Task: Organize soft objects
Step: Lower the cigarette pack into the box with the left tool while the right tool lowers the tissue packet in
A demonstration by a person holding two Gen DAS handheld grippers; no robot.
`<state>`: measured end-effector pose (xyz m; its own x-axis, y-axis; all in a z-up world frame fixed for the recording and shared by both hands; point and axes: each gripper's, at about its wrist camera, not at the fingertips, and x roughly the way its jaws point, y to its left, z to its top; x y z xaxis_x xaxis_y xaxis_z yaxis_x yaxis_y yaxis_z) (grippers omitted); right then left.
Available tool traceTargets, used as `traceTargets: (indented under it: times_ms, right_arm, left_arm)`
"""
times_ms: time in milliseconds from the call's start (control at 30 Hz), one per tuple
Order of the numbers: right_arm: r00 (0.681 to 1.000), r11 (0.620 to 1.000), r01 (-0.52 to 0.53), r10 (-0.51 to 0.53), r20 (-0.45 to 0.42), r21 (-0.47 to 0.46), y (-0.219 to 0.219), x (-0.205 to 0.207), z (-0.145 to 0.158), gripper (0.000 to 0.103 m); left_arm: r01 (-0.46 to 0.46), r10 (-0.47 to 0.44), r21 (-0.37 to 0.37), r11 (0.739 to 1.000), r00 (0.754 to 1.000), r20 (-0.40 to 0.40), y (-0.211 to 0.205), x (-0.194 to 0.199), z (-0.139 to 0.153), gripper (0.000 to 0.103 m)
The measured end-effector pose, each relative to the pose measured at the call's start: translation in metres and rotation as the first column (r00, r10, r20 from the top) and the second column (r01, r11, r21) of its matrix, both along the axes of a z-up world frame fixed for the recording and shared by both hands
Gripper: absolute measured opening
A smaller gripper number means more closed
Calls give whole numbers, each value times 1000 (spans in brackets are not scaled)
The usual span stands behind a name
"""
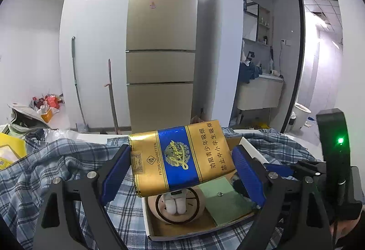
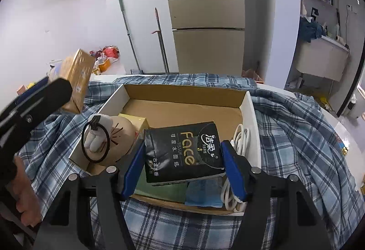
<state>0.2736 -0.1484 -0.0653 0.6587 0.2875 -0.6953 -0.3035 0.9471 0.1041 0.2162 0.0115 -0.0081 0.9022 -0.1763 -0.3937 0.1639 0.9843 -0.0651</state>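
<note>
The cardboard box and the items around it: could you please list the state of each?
Cardboard box: open, lidless.
Gold cigarette pack: held above the box by the left gripper.
Black tissue pack: gripped by the right gripper, over the box.
Plush toy: lying in the box.
White cable: coiled in the box.

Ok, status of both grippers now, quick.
Left gripper: shut on the gold cigarette pack, above the box.
Right gripper: shut on the black tissue pack.
</note>
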Motion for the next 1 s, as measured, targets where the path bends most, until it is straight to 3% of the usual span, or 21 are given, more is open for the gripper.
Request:
traceTargets:
  times_ms: [167, 300, 433, 533, 567, 800, 867, 1000]
  right_arm:
    - [1000, 1000, -25, 25, -4, -3, 6, -1, -6, 66]
    - [1000, 999, 21, -20, 19, -28, 5, -1, -7, 84]
    - [992, 993, 112, -109, 61, -42, -11, -3, 8, 86]
    - [947, 922, 315, -288, 145, -226, -20, 2, 17, 86]
    - [938, 910, 340, -310, 157, -236, -25, 4, 18, 86]
    - [957, 938, 291, -279, 84, -190, -57, 16, 19, 86]
    - [953, 928, 303, -294, 77, -218, -59, 20, 15, 86]
    - [954, 936, 299, -298, 29, -185, -67, 22, 9, 86]
  left_arm:
    - [13, -13, 28, 1000, 999, -33, -7, 2, -5, 91]
    - [23, -21, 40, 999, 998, -55, -13, 2, -6, 91]
    - [23, -18, 50, 998, 996, -84, -22, 12, 0, 91]
    - [22, -17, 54, 998, 995, -100, -33, 25, 3, 91]
    - [41, -34, 55, 998, 992, -119, -39, 30, 3, 91]
    - [71, -52, 93, 993, 980, -189, -66, 53, -15, 92]
    - [69, -48, 112, 991, 982, -181, -68, 53, -19, 92]
    - [72, -53, 89, 993, 979, -198, -64, 53, -22, 94]
